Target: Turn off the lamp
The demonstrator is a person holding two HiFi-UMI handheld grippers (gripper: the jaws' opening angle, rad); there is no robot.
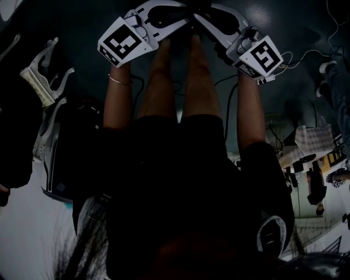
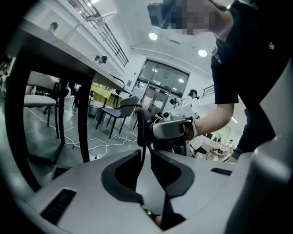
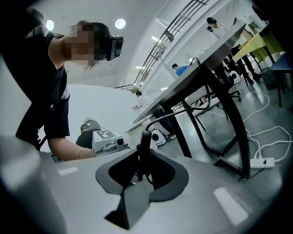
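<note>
A black inline switch (image 2: 143, 125) on a thin black cord hangs between both grippers. In the left gripper view the right gripper's grey fingers (image 2: 170, 129) clamp it from the right. In the right gripper view the switch (image 3: 144, 145) stands upright between the pads of my right gripper (image 3: 142, 159), and its cable (image 3: 183, 111) arcs away toward the table. My left gripper (image 2: 145, 153) stands slightly open, with the cord running down through the narrow gap between its tips. In the dark head view both grippers meet at the top, left (image 1: 178, 12) and right (image 1: 203, 13). No lamp is in view.
A table on black legs (image 3: 215, 96) stands close by; its leg (image 2: 82, 119) also shows in the left gripper view. White cables and a power strip (image 3: 264, 162) lie on the floor. A dark chair (image 2: 114, 112) stands behind. The person's legs (image 1: 180, 82) are below the grippers.
</note>
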